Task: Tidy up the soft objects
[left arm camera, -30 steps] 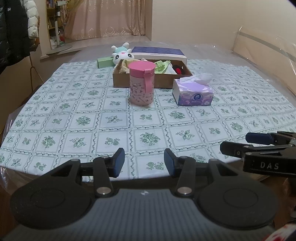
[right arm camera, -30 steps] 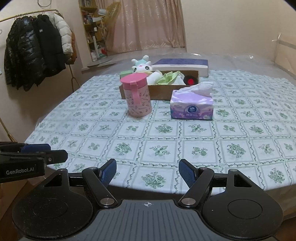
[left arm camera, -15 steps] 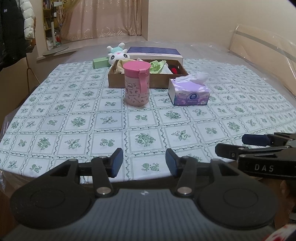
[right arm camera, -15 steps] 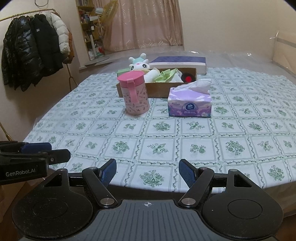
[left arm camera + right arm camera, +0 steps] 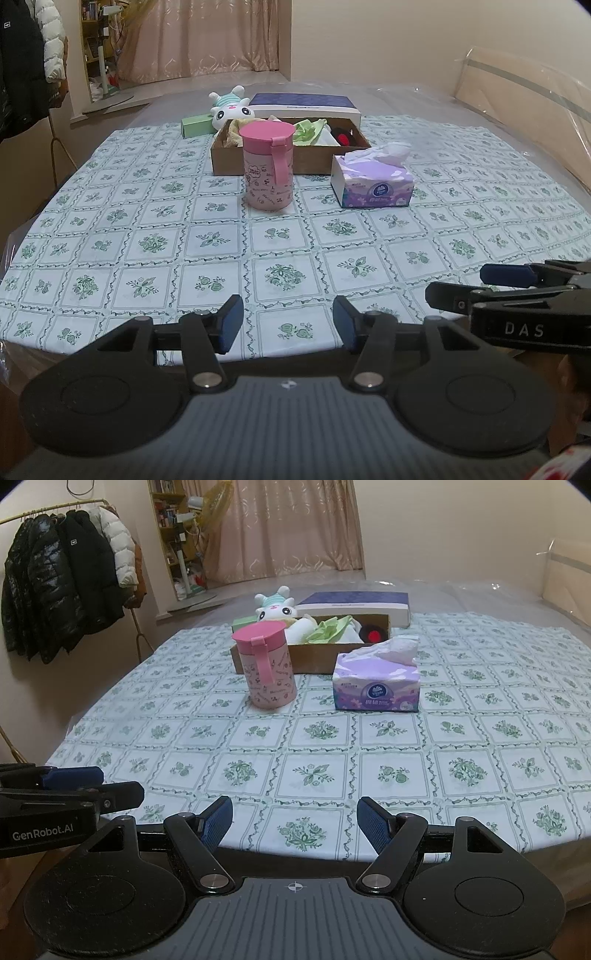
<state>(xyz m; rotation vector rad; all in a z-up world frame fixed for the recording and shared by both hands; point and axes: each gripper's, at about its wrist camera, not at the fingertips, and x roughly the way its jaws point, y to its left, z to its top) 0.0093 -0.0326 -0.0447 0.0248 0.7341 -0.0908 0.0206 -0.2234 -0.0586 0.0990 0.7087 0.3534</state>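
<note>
The white plush rabbit with a striped cap [image 5: 231, 109] lies at the far rim of the shallow brown cardboard box [image 5: 314, 157], which holds a green cloth [image 5: 310, 129] and other soft items. In front of the box stand a pink lidded cup [image 5: 269, 166] and, beside it, a purple tissue pack [image 5: 373, 181], apart, on the counter [image 5: 147, 240]. The left tool [image 5: 288, 323] has just been opening, empty. The right tool [image 5: 295, 823] stands open, empty.
</note>
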